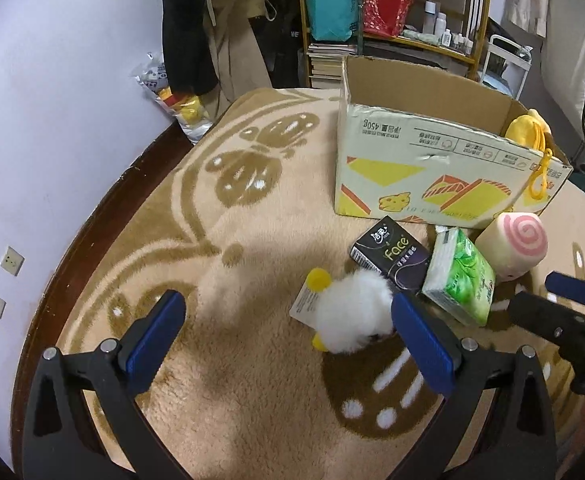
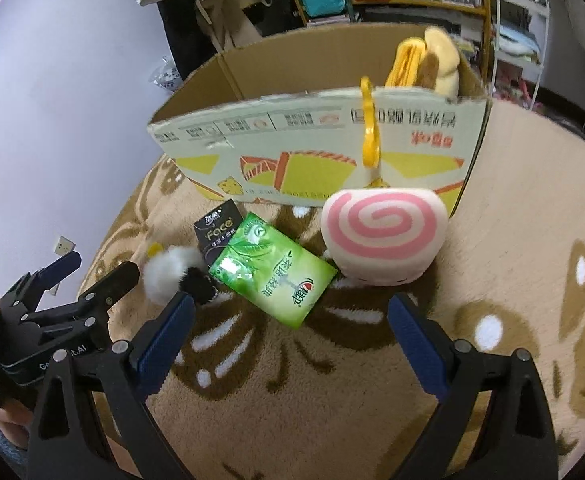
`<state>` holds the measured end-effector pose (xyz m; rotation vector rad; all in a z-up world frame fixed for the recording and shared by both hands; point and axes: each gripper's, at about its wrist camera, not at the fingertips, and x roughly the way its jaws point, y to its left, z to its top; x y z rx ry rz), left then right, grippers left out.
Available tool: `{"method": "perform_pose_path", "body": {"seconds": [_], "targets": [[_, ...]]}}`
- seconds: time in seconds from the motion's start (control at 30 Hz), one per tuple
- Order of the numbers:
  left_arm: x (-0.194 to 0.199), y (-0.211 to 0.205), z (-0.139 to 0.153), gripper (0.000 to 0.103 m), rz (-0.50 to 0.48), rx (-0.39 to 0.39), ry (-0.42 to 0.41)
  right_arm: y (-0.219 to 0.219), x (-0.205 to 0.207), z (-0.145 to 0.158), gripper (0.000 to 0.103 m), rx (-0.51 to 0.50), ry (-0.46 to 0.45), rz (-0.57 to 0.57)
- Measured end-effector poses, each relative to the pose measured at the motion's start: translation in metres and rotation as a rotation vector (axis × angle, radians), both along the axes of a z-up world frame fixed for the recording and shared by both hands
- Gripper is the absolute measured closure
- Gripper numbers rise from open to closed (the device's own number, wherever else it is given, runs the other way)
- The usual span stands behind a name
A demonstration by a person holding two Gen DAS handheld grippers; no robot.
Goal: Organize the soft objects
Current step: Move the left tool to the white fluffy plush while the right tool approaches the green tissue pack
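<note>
From the left wrist view, the left gripper (image 1: 288,320) hovers spread wide with the white plush (image 1: 354,316) at its two o'clock, so closing here could catch only its edge. The right gripper (image 2: 290,320), also spread and empty, hangs low over the blanket (image 2: 512,280) with the green tissue pack (image 2: 272,276) and swirl plush (image 2: 384,236) at twelve, before the box (image 2: 312,148).

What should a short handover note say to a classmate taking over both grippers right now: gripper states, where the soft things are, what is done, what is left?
Left gripper: open, empty, beside the white fluffy toy.
Right gripper: open, empty, facing the green tissue pack.
Done: the yellow plush is in the cardboard box, its yellow clip hanging over the front wall.
Left on the blanket in front of the box: white fluffy toy, black tissue pack, green tissue pack, pink swirl roll plush.
</note>
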<state>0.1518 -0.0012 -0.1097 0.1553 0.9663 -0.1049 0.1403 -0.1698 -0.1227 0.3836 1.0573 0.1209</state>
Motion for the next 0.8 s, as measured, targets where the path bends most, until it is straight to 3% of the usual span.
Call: {"method": "perform_pose_path", "body": {"seconds": [0.13,0.8], "targets": [[0.006,-0.001,-0.010,0.001,-0.004,0.000,0.019,-0.001,0.006,-0.006,0.002,0.050,0.019,-0.001],[0.017,-0.006,-0.033,0.001,-0.039,-0.026,0.069,-0.003,0.027,-0.039,0.002,0.103,0.126,-0.072]]}}
